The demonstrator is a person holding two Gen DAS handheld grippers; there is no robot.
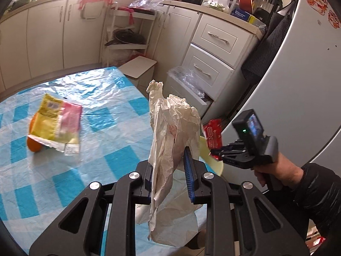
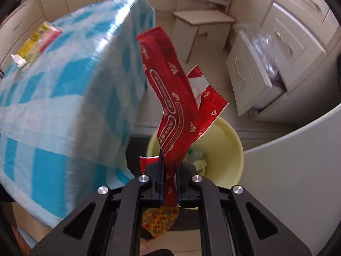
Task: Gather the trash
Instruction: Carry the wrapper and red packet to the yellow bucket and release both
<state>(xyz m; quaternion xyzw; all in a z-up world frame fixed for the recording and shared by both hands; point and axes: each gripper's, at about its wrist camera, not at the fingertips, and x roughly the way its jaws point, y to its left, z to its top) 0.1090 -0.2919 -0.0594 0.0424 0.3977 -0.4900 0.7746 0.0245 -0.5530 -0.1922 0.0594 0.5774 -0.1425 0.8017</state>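
My left gripper [image 1: 169, 170] is shut on a crumpled cream paper bag [image 1: 170, 132] and holds it above the table's right edge. My right gripper [image 2: 169, 170] is shut on a red snack wrapper [image 2: 174, 98], over a pale yellow bin [image 2: 226, 149] on the floor beside the table. The bin holds some crumpled trash. In the left wrist view the right gripper [image 1: 217, 152] with its red wrapper [image 1: 213, 137] hangs over the bin [image 1: 213, 160]. A yellow and pink wrapper [image 1: 55, 123] lies on the blue checked tablecloth [image 1: 96, 128], partly covering an orange thing [image 1: 34, 145].
White kitchen cabinets [image 1: 211, 49] with one drawer pulled open stand behind the bin. A white fridge [image 1: 304, 85] is to the right. A low white stool [image 2: 202, 21] stands on the floor past the table. A patterned cloth [image 2: 159, 219] lies below my right gripper.
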